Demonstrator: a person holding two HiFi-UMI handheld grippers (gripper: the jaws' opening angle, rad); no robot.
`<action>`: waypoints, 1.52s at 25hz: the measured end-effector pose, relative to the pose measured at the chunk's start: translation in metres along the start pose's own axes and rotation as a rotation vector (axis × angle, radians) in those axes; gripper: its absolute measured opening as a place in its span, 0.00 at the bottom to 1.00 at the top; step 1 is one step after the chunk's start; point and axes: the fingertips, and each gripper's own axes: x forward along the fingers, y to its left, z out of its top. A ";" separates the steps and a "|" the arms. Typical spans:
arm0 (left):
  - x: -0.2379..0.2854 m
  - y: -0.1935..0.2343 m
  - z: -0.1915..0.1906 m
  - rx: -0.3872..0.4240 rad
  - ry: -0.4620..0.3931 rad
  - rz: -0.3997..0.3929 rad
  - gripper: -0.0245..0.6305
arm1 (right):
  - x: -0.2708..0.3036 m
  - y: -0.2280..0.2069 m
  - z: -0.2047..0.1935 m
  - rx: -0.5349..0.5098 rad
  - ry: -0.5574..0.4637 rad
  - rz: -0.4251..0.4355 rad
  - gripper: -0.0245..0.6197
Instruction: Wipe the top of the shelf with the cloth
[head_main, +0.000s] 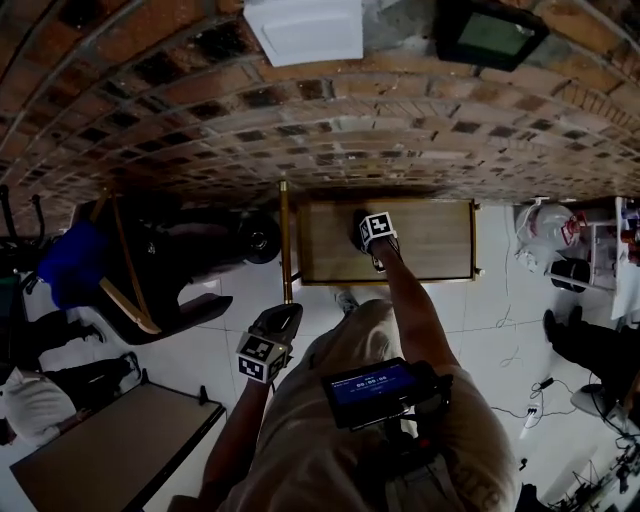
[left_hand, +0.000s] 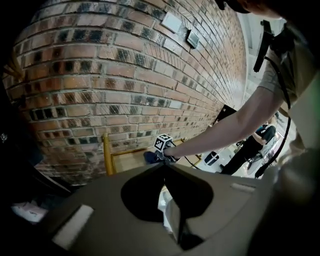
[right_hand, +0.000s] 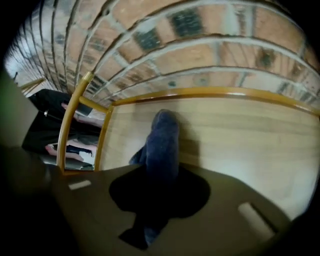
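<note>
Brick wall (head_main: 200, 110) fills the background, directly behind the shelf (head_main: 440, 240). A white tiled floor (head_main: 240, 300) spreads in front of the shelf and to both its sides. The shelf top is pale wood, edged by a gold rail (right_hand: 75, 120) along its back and its left end. Left of the shelf stands a bulky black seat on wheels (head_main: 190, 265), close to the left rail. Further out on that side, nearer the person, is a dark table (head_main: 110, 450). A white box (head_main: 305, 28) and a dark framed fixture (head_main: 490, 35) are mounted on the wall above the shelf. Right of the shelf are white clutter (head_main: 545, 225) and loose cables (head_main: 520, 400) on the floor. Another person's dark-trousered legs (left_hand: 252, 147) stand beyond the shelf's far end. Right tongs (right_hand: 159, 172) are reached over the shelf top, left of its middle, clamped on the dark blue cloth (right_hand: 162, 145). The cloth's free end lies pressed on the wood, near the back rail. Left tongs (left_hand: 164, 167) hang off the shelf, in front of its left corner over the floor, jaws together and holding nothing. Each tongs carries a cube with black-and-white square markers. A small blue-lit screen (head_main: 372, 385) sits at the person's chest, its figures too small to read.
</note>
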 end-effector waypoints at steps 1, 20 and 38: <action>0.004 -0.003 0.002 0.005 0.001 -0.005 0.04 | -0.004 -0.012 -0.002 0.006 -0.002 -0.010 0.14; 0.060 -0.065 0.032 0.035 0.035 -0.033 0.04 | -0.092 -0.199 -0.047 0.144 -0.033 -0.141 0.14; 0.076 -0.103 0.047 0.027 0.001 -0.049 0.04 | -0.167 -0.306 -0.087 0.348 -0.097 -0.380 0.15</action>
